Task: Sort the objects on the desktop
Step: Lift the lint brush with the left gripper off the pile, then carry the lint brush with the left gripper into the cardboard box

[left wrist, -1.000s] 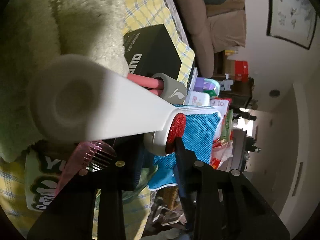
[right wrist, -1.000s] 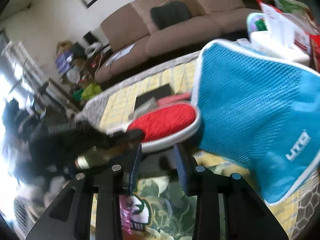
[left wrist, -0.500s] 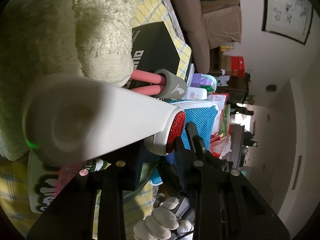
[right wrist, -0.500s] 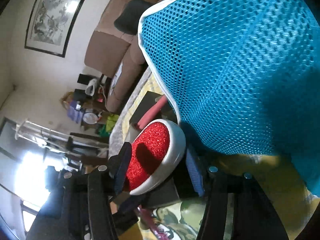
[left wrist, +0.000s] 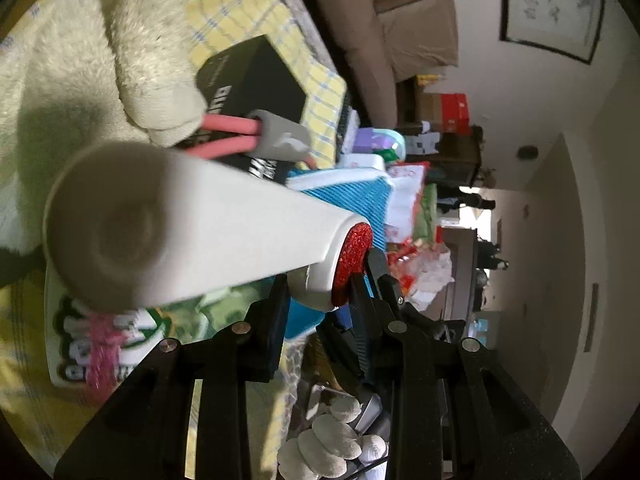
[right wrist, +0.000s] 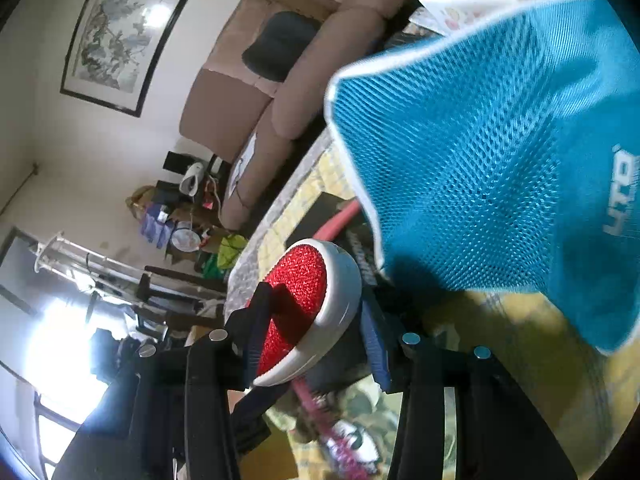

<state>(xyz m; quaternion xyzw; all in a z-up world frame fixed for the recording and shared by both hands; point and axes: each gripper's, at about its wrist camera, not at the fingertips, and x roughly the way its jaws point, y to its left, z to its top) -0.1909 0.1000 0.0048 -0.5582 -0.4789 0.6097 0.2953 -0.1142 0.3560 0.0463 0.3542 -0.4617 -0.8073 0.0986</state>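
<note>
Left gripper (left wrist: 320, 300) clamps the head of a white lint brush (left wrist: 224, 236): both black fingers press the head from either side, low centre of the left wrist view. Brush handle runs toward the lens, its round butt filling the left-middle of the frame, blurred. Red bristle pad (left wrist: 352, 264) faces right.

Right gripper (right wrist: 316, 320), lower centre of the right wrist view, has its fingers spread around the same brush head (right wrist: 316, 300). One finger lies across the red pad; the blue-padded finger (right wrist: 374, 340) sits just beside the white rim. Whether it actually touches the rim: cannot tell. Jaws stand parted, not clenched.

Blue mesh pouch (right wrist: 500, 168) with white piping fills the upper right of the right wrist view, just behind the brush head. It also shows in the left wrist view, centre (left wrist: 352, 196).

Black box (left wrist: 256, 76), upper centre of the left wrist view, rests on a yellow checked cloth (left wrist: 240, 12). Pink tubes with a grey sleeve (left wrist: 280, 140) lie across the box. Cream plush toy (left wrist: 80, 72) occupies the upper left. Pink comb (left wrist: 102, 344), blurred, lies at lower left on a green-and-white printed packet (left wrist: 80, 332).

Beige sofa (right wrist: 256, 92) and framed picture (right wrist: 124, 28) sit in the upper left of the right wrist view.
</note>
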